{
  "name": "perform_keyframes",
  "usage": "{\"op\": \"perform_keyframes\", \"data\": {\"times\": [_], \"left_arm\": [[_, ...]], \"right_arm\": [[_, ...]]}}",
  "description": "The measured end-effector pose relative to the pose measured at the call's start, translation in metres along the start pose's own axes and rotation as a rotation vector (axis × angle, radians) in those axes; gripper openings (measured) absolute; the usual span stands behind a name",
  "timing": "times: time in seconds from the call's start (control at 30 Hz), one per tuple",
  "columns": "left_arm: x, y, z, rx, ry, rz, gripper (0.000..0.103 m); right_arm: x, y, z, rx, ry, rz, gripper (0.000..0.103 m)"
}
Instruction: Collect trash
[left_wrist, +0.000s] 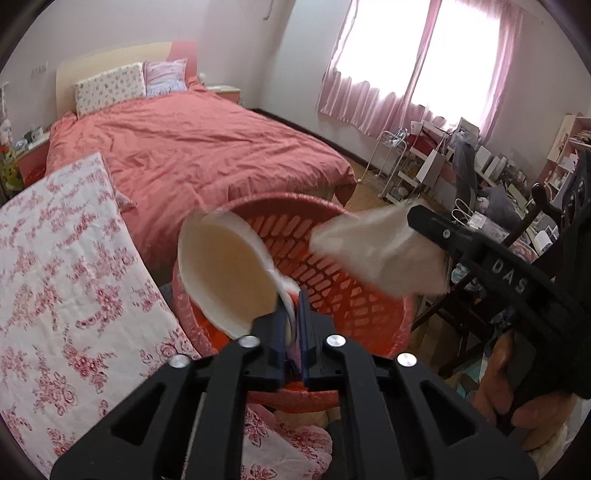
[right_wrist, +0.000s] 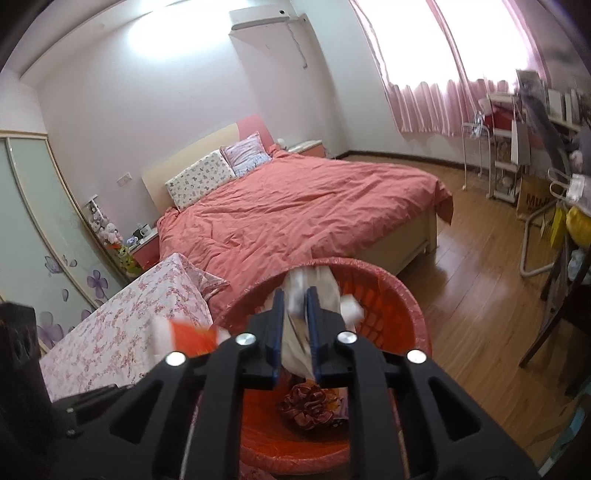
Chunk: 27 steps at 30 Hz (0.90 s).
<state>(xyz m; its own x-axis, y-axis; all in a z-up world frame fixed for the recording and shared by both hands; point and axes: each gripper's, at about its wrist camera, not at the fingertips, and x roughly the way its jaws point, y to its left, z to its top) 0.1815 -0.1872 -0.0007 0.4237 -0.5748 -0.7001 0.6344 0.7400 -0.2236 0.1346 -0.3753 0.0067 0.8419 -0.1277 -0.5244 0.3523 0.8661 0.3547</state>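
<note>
A red plastic basket (left_wrist: 325, 266) stands below both grippers. My left gripper (left_wrist: 293, 306) is shut on the rim of a white paper cup (left_wrist: 225, 273), which tilts over the basket; the cup shows as an orange-white blur (right_wrist: 188, 332) in the right wrist view. My right gripper (right_wrist: 295, 295) hangs over the basket (right_wrist: 406, 291) with its jaws a little apart. A crumpled beige paper (right_wrist: 325, 291) sits blurred between them, not visibly squeezed. From the left wrist view that paper (left_wrist: 376, 254) is at the right gripper's (left_wrist: 410, 221) tip. A dark red rosette (right_wrist: 306, 404) lies in the basket.
A bed with a coral cover (left_wrist: 203, 147) fills the space beyond the basket. A floral quilt (left_wrist: 66, 277) lies to its left. Wooden floor (right_wrist: 480, 295) runs to the right, up to a cluttered desk and chair (left_wrist: 480, 166). A hand (left_wrist: 517, 406) holds the right gripper's handle.
</note>
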Motion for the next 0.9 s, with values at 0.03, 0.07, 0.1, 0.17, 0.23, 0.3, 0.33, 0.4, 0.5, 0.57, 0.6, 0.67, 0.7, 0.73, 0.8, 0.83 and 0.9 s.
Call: {"op": "perform_keyframes", "data": {"times": [0.03,0.07,0.1,0.17,0.23,0.3,0.33,0.4,0.5,0.57,0.6,0.67,0.7,0.73,0.8,0.83,0.9], "left_arm": [[0.003,0.001,-0.001,-0.004,0.011,0.001,0.013],[0.003,0.002,-0.001,-0.006,0.015,0.006,0.017],[0.003,0.004,-0.003,-0.01,0.017,0.015,0.021],[0.003,0.007,-0.004,-0.02,0.02,0.027,0.023],[0.0,0.011,-0.005,-0.037,0.022,0.038,0.023],[-0.004,0.015,-0.005,-0.046,0.016,0.048,0.023],[-0.009,0.016,-0.005,-0.05,0.007,0.057,0.023],[-0.018,0.02,-0.006,-0.057,-0.01,0.07,0.023],[-0.038,0.031,-0.008,-0.066,-0.046,0.097,0.032],[-0.053,0.038,-0.011,-0.065,-0.078,0.132,0.038],[-0.062,0.041,-0.014,-0.065,-0.092,0.151,0.039],[-0.082,0.048,-0.022,-0.074,-0.118,0.186,0.042],[-0.089,0.051,-0.026,-0.077,-0.129,0.198,0.046],[-0.095,0.053,-0.029,-0.079,-0.14,0.213,0.049],[-0.114,0.057,-0.041,-0.084,-0.171,0.255,0.06],[-0.121,0.059,-0.045,-0.087,-0.183,0.27,0.064],[-0.141,0.06,-0.059,-0.096,-0.217,0.309,0.074]], "right_arm": [[0.002,-0.001,0.0,0.006,0.004,0.002,0.022],[0.003,-0.003,0.0,0.01,0.007,0.001,0.022],[0.004,-0.004,-0.001,0.009,0.008,-0.003,0.022],[0.003,-0.006,-0.002,0.008,0.008,-0.01,0.027],[-0.001,-0.008,-0.004,0.005,0.0,-0.023,0.03],[-0.005,-0.009,-0.005,0.003,-0.004,-0.03,0.031],[-0.009,-0.008,-0.006,0.0,-0.009,-0.034,0.033],[-0.017,-0.007,-0.006,-0.011,-0.021,-0.045,0.039],[-0.036,-0.001,-0.008,-0.042,-0.051,-0.051,0.049],[-0.053,0.007,-0.011,-0.072,-0.083,-0.052,0.059],[-0.061,0.012,-0.013,-0.085,-0.099,-0.051,0.061],[-0.076,0.019,-0.018,-0.106,-0.123,-0.049,0.071],[-0.085,0.023,-0.02,-0.121,-0.136,-0.048,0.074],[-0.095,0.029,-0.025,-0.139,-0.152,-0.048,0.082],[-0.111,0.038,-0.034,-0.161,-0.181,-0.059,0.094],[-0.118,0.042,-0.038,-0.168,-0.193,-0.064,0.099],[-0.134,0.053,-0.05,-0.195,-0.225,-0.087,0.099]]}}
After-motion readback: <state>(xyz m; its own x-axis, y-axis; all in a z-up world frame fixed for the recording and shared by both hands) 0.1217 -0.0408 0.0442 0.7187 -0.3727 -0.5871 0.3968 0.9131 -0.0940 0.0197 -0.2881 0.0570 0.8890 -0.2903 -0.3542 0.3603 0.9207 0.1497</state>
